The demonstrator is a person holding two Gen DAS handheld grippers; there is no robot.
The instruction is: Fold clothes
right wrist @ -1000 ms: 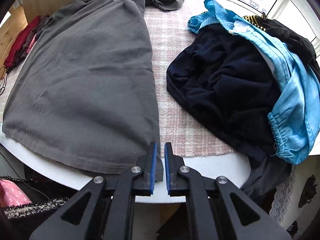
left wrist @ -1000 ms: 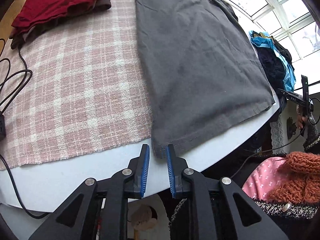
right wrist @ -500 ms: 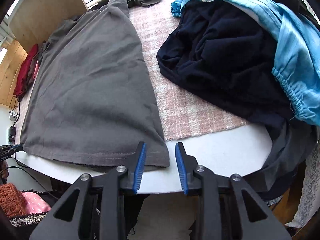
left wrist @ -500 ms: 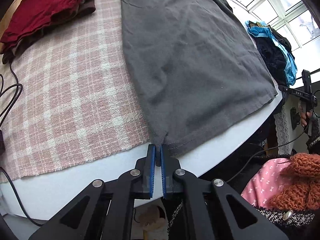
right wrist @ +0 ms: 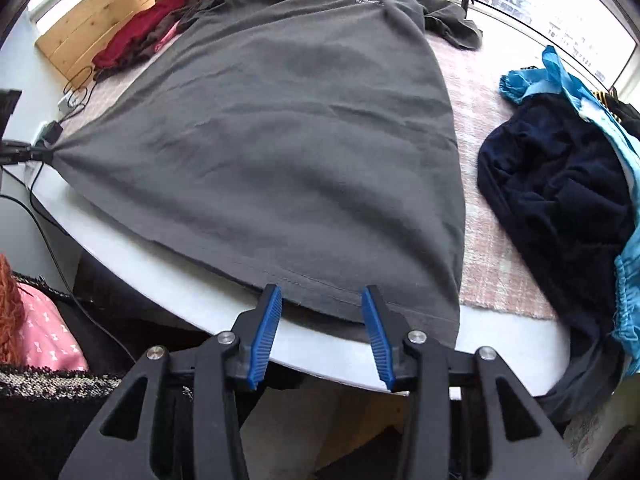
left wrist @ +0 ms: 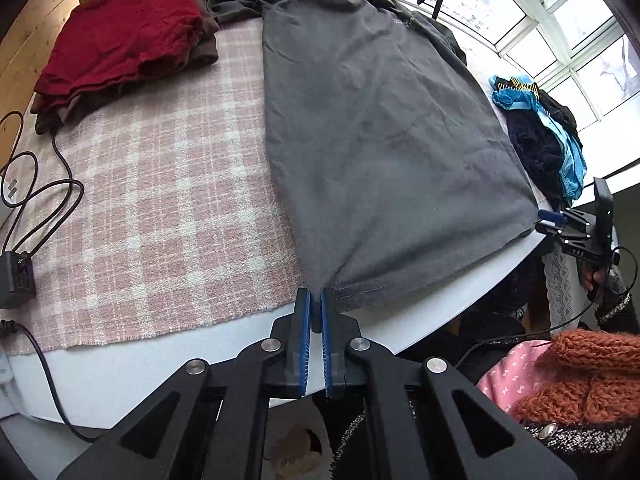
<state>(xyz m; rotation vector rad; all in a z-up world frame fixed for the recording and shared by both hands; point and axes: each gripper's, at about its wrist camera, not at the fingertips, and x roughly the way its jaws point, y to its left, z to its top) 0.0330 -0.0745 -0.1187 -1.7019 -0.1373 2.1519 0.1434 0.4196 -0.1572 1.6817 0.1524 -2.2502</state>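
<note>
A grey T-shirt (left wrist: 380,128) lies flat on a pink plaid cloth (left wrist: 160,200), its hem at the near edge of the white table. My left gripper (left wrist: 314,300) is shut on the shirt's left hem corner, and the fabric puckers toward the pads. In the right wrist view the same shirt (right wrist: 300,140) spreads wide. My right gripper (right wrist: 320,300) is open, its blue pads straddling the hem near the right corner without pinching it. The right gripper (left wrist: 560,220) also shows at the far hem corner in the left wrist view.
A folded red and brown pile (left wrist: 124,40) sits at the back left. A heap of dark navy and blue clothes (right wrist: 560,184) lies on the right. Black cables and an adapter (left wrist: 16,276) lie at the left table edge. A person's orange knit sleeve (left wrist: 580,360) is close below.
My left gripper closed on the shirt's left hem corner and pulled it taut. My right gripper opened wider and moved left along the hem.
</note>
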